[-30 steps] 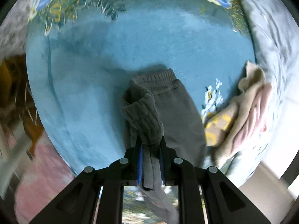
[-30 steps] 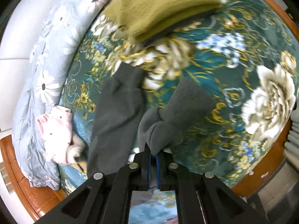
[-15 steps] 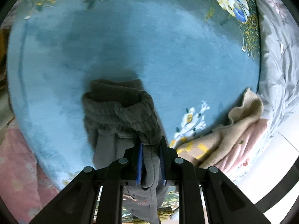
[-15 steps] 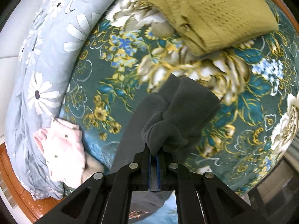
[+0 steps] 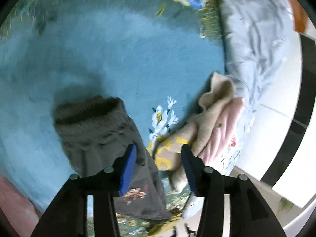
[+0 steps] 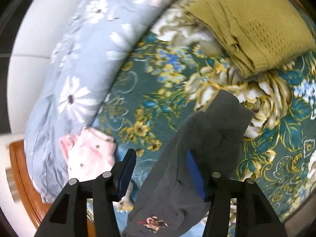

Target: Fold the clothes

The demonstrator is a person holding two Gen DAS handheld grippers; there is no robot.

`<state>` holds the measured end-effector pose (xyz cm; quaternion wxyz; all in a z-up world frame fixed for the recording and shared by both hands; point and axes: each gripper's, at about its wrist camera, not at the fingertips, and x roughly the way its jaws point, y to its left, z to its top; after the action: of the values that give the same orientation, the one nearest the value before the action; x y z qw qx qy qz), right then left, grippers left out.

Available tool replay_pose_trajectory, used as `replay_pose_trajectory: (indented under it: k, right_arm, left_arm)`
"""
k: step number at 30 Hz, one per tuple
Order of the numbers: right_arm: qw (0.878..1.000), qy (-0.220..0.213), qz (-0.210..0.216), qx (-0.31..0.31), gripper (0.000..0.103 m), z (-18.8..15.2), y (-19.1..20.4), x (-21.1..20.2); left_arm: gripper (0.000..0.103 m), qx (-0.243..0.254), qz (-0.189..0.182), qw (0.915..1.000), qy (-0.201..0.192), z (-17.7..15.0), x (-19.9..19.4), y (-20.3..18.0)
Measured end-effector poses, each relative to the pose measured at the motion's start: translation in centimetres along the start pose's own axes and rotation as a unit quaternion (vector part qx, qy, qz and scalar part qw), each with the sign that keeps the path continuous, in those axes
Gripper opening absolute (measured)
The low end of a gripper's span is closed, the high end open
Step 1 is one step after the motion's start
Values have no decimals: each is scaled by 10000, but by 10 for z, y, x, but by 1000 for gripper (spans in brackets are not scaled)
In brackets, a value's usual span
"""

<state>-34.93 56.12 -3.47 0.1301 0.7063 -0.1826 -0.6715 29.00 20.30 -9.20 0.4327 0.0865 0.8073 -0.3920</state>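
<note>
At the bottom of the left wrist view, the left gripper (image 5: 158,156) stands with its jaws wide apart and nothing between them; the blue pad of its left finger lies over the right side of the grey trousers (image 5: 98,136). The trousers lie folded on the blue floral blanket (image 5: 122,55), ribbed waistband toward the frame's middle left, a small printed motif near the bottom edge. Just right of them, low and right of centre, a beige and pink garment (image 5: 213,122) lies bunched; whether it touches the trousers cannot be told. Above the waistband the blanket runs flat and bare to the top of the frame. At upper right a pale grey-blue quilt (image 5: 254,45) borders the blanket, with white wall beyond.

In the right wrist view, the right gripper (image 6: 161,167) is likewise spread wide and grips nothing; the grey trousers (image 6: 207,138) lie across the gap and over its right finger, reaching up toward frame centre. A pink spotted garment (image 6: 88,152) sits at lower left against the quilt with white daisies (image 6: 79,79). Bare green-and-gold blanket (image 6: 150,98) fills the middle. A folded olive knit (image 6: 256,25) lies at upper right, well apart from the trousers. A wooden bed edge (image 6: 21,173) shows at far lower left.
</note>
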Motion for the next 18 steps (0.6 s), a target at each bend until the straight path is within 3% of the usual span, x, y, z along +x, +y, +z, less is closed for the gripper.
replay_pose_trajectory:
  k: [2,4,6,7,11,15,18]
  right_arm:
    - [9998,-51,131,-156,57,-19,-1,-12]
    - [9996,-57,191,-216,58,-40,-9,-21]
    - [9997,0,174,-159,59,-59,-21,-28]
    - [9998,52,145,-92,59,-69,-29,-30]
    - [9999,151,-66,37,59,-108,-47,-44]
    - [9994,32,-314,-156,59,-136,-46,-69]
    - [9982,-94,-480,-335,59,-152,-41,-87]
  left_arm:
    - [59,311,268,9990,-168,-1,-14,12]
    - [64,710,826,9936,-314,-1,-20,30]
    - [64,991,1383,9851,-264,-3,-12,55]
    - [64,1006,1439,9843,-165,-2,-8,67]
    - [65,922,984,9908,-100,-5,15,100]
    - [68,961,693,9928,-167,-4,38,108]
    - [68,660,350,9970,-208,0,47,116]
